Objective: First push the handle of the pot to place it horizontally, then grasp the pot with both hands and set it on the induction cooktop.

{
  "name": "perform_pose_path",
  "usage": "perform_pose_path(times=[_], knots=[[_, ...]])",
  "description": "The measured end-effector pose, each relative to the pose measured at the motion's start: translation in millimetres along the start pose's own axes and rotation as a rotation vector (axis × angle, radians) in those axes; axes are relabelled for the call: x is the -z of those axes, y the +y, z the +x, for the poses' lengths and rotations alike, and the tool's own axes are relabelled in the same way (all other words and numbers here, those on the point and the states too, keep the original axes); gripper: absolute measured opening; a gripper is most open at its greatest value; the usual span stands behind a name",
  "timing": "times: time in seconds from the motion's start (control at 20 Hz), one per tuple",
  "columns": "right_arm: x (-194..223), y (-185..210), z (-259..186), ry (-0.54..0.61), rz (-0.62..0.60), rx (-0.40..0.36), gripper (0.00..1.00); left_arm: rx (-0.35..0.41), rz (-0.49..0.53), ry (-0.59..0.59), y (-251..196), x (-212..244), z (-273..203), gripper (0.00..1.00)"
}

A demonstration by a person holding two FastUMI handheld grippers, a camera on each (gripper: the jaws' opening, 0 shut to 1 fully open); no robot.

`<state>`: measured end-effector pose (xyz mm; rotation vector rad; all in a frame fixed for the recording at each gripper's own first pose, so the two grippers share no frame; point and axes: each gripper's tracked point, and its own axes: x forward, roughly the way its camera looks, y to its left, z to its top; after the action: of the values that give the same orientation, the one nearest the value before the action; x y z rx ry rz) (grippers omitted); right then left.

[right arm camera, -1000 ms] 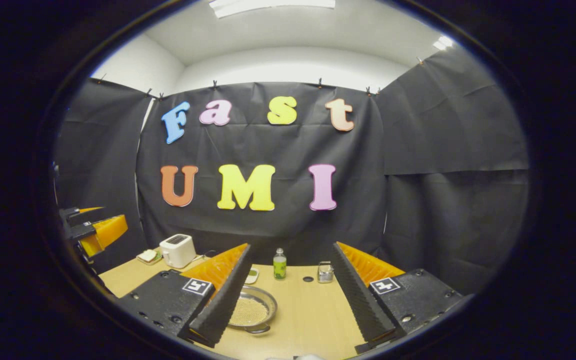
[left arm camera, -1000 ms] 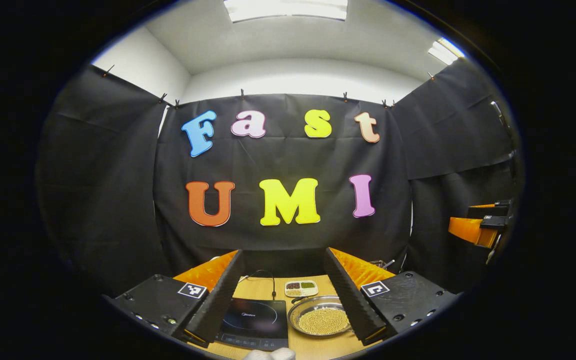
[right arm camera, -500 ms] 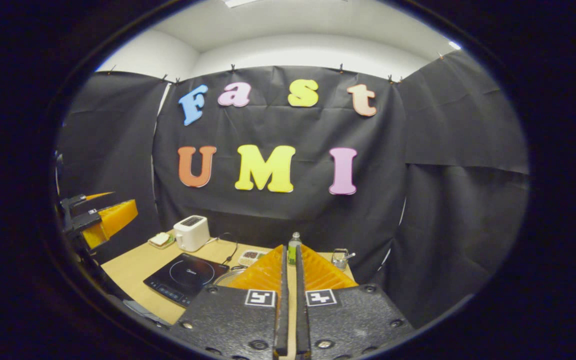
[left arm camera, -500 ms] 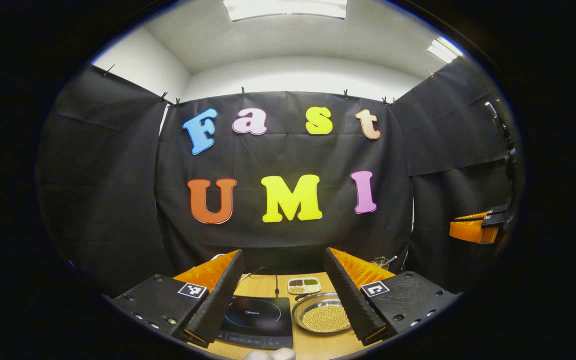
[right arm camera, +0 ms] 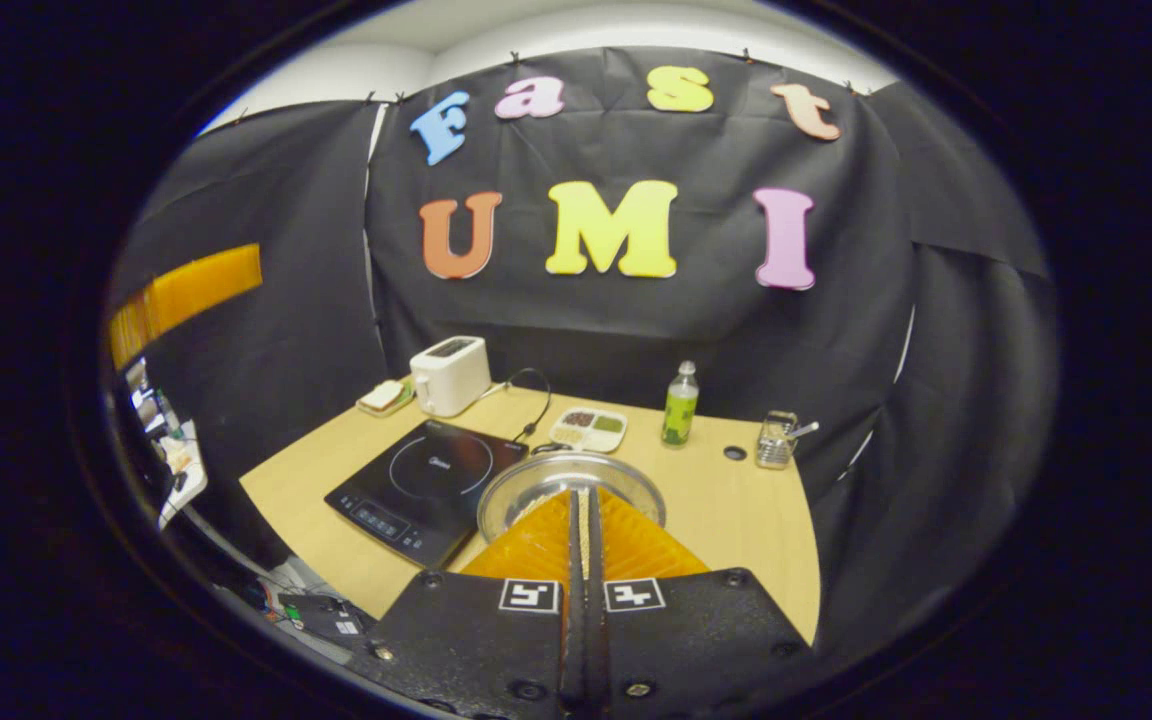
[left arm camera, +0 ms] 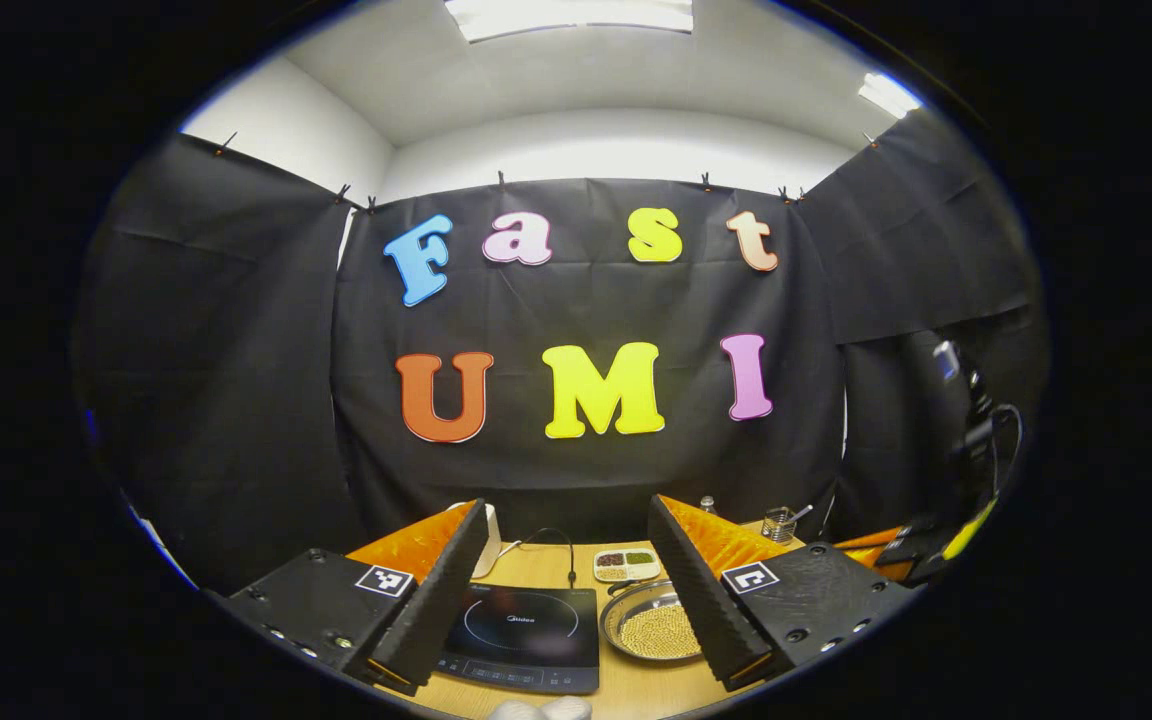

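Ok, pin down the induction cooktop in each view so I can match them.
Left gripper view: the induction cooktop lies low, between this gripper's open fingers.
Right gripper view: the cooktop sits left of centre on the table, beyond the shut fingers.
Shared landmark: the pot of yellow grains, right of the cooktop.

Bright ceiling panels (left arm camera: 569, 17) light the booth evenly; images sharp, with strong fisheye bending at edges.

Wooden table (right arm camera: 736, 520) carries: black cooktop (right arm camera: 426, 485) at left-front, steel pot (right arm camera: 546, 480) (small yellow grains inside) just right of it, white toaster (right arm camera: 450, 374) at back left, small plate (right arm camera: 385, 396) beside toaster, divided tray (right arm camera: 589, 428), green bottle (right arm camera: 679, 405), metal holder (right arm camera: 776, 440) at right.
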<state>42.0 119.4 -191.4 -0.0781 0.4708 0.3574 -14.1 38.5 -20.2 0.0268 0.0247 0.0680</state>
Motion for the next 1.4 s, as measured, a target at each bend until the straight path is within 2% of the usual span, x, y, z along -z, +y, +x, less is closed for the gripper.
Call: perform_pose_path(times=[0.05, 0.35, 0.6, 0.65, 0.7, 0.75, 0.85, 0.95, 1.15, 1.2, 1.3, 1.35, 1.4], knots=[[16, 5, 12, 0.037, -0.012, -0.018, 0.04, -0.011, 0.0, 0.003, 2, 1, 0, 0.96], [114, 25, 65, 0.255, -0.034, -0.109, 0.04, -0.06, -0.001, 0.032, 8, 9, 5, 0.96], [164, 33, 97, 0.385, -0.04, -0.151, 0.04, -0.082, 0.001, 0.039, 7, 11, 10, 0.96], [171, 33, 101, 0.405, -0.039, -0.158, 0.0, -0.087, -0.001, 0.043, 7, 12, 12, 0.96], [175, 34, 106, 0.415, -0.039, -0.164, 0.04, -0.092, -0.003, 0.048, 7, 12, 12, 1.0], [179, 35, 109, 0.427, -0.044, -0.167, 0.04, -0.094, -0.005, 0.051, 7, 12, 14, 0.96], [180, 35, 117, 0.437, -0.042, -0.171, 0.0, -0.104, -0.003, 0.059, 8, 16, 16, 0.96], [182, 35, 126, 0.448, -0.042, -0.175, 0.04, -0.114, -0.003, 0.065, 11, 17, 17, 0.96], [190, 28, 135, 0.484, -0.028, -0.167, 0.04, -0.128, -0.005, 0.072, 13, 19, 20, 0.96], [190, 26, 136, 0.487, -0.024, -0.17, 0.0, -0.129, -0.006, 0.072, 13, 19, 20, 0.96], [192, 25, 134, 0.49, -0.016, -0.17, 0.04, -0.13, -0.008, 0.074, 13, 21, 22, 0.96], [193, 25, 134, 0.49, -0.017, -0.168, 0.0, -0.129, -0.008, 0.075, 13, 22, 23, 0.96], [194, 24, 134, 0.491, -0.018, -0.166, 0.04, -0.126, -0.01, 0.076, 11, 22, 23, 0.96]])
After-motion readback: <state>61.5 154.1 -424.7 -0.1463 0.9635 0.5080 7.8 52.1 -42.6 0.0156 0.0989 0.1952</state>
